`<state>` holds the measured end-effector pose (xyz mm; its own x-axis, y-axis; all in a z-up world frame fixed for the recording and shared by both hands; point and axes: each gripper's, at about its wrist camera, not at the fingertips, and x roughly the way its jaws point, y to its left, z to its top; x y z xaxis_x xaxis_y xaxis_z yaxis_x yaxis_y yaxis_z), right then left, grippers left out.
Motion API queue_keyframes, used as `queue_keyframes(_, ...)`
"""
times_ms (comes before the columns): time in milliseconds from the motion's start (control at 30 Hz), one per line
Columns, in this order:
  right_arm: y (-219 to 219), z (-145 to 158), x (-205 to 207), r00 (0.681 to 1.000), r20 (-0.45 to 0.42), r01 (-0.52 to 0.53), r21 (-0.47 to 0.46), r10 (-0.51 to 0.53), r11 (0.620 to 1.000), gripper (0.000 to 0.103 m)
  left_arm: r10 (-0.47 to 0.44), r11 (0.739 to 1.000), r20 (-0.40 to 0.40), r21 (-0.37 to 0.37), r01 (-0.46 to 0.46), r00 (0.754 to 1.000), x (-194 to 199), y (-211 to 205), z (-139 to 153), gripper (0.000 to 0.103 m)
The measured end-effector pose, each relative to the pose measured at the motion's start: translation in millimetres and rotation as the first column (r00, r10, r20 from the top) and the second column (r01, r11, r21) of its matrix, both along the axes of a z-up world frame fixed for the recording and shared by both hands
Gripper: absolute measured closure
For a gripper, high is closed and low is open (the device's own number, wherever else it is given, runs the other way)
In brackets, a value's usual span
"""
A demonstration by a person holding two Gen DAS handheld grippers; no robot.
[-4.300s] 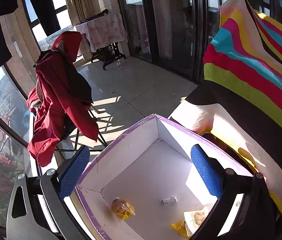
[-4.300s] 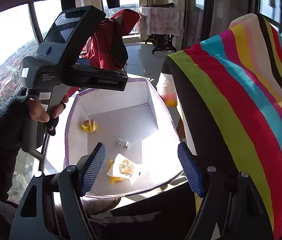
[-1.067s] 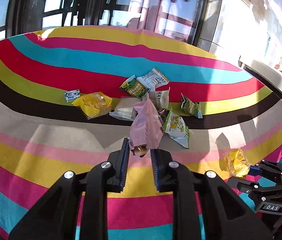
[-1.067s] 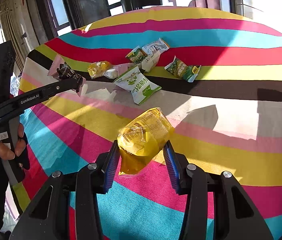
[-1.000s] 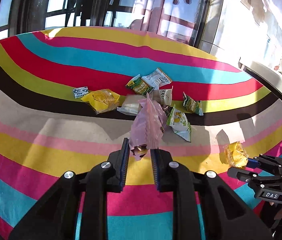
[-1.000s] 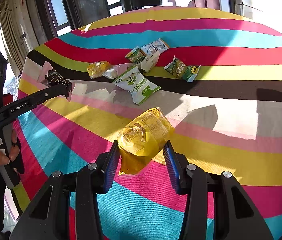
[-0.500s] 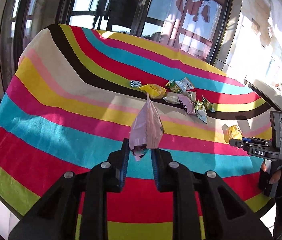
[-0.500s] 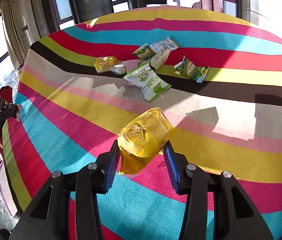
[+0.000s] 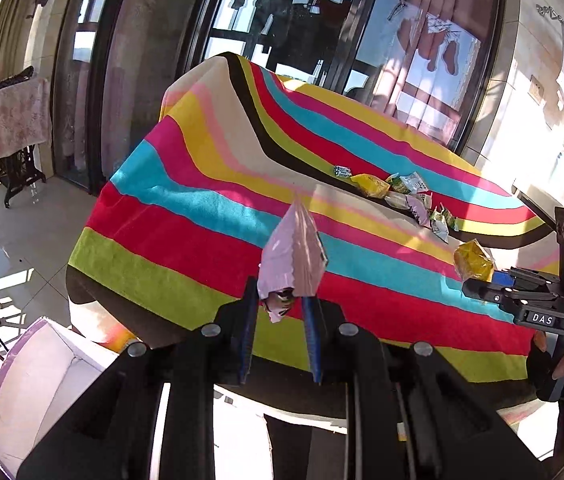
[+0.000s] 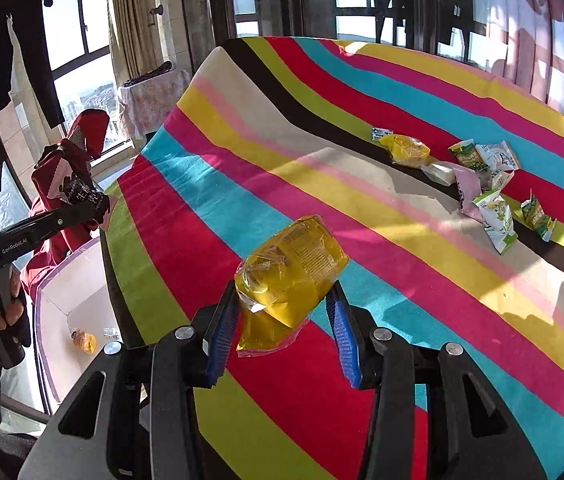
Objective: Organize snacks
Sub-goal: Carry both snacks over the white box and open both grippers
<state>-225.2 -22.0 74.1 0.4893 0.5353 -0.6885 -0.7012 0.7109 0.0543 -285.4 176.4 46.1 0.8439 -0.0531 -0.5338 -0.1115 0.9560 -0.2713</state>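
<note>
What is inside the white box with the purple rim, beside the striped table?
In the right wrist view, the white purple-rimmed cardboard box holds a yellow snack packet and a small pale packet. The striped tablecloth hides the rest of its floor.

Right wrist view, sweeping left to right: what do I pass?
Left tool gripping a pink packet → white box off the table edge → yellow packet in the right tool → snack pile on the striped cloth.
</note>
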Motion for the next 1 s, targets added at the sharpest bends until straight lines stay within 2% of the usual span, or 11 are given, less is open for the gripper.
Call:
queue_keyframes(133, 46.5, 2.0, -33.6, 0.990, 0.016, -0.137, -0.021, 0.138, 0.990, 0.059, 0.057, 0.998, -0.007, -0.030, -0.057, 0.998, -28.6, 22.4, -8.2, 0.081)
queue_keyframes(233, 79.1, 0.3, -56.8, 0.971, 0.016, -0.240, -0.038, 0.240, 0.970, 0.059, 0.091, 0.995, -0.023, -0.040, -0.092, 0.996, -47.5, 35.2, -17.9, 0.081)
queue_keyframes(400, 129.8, -14.0, -93.9, 0.920, -0.025, -0.392, -0.082, 0.391, 0.916, 0.059, 0.172, 0.983, -0.083, -0.044, -0.176, 0.982, -71.5, 59.3, -43.1, 0.081)
queue_keyframes(600, 182.1, -49.8, -131.7, 0.839, -0.103, -0.545, -0.154, 0.535, 0.824, 0.058, 0.266, 0.963, -0.166, 0.012, -0.268, 0.949, -87.1, 80.9, -68.7, 0.080)
queue_keyframes(667, 192.5, -56.8, -140.1, 0.815, -0.128, -0.578, -0.150, 0.564, 0.802, 0.052, 0.297, 0.955, -0.197, 0.035, -0.296, 0.935, -90.1, 87.4, -73.6, 0.071)
queue_keyframes(700, 195.3, -58.2, -140.7, 0.814, -0.141, -0.580, -0.142, 0.564, 0.802, 0.041, 0.320, 0.947, -0.211, 0.042, -0.318, 0.924, -91.7, 91.3, -75.2, 0.050)
queue_keyframes(733, 195.9, -57.0, -140.5, 0.816, -0.149, -0.576, -0.124, 0.559, 0.808, 0.037, 0.348, 0.937, -0.215, 0.050, -0.346, 0.912, -94.4, 94.4, -75.1, 0.022)
queue_keyframes(767, 194.5, -54.2, -138.8, 0.818, -0.151, -0.572, -0.104, 0.555, 0.814, 0.036, 0.388, 0.922, -0.201, 0.064, -0.383, 0.900, -99.2, 98.0, -73.1, 0.014)
queue_keyframes(833, 188.5, -46.1, -134.8, 0.831, -0.138, -0.552, -0.088, 0.539, 0.829, 0.036, 0.436, 0.900, -0.176, 0.084, -0.427, 0.883, -106.0, 101.5, -67.5, 0.006)
queue_keyframes(1000, 154.7, -23.4, -114.7, 0.879, -0.087, -0.474, -0.062, 0.468, 0.878, 0.032, 0.474, 0.880, -0.148, 0.108, -0.463, 0.868, -103.2, 103.3, -56.4, 0.002)
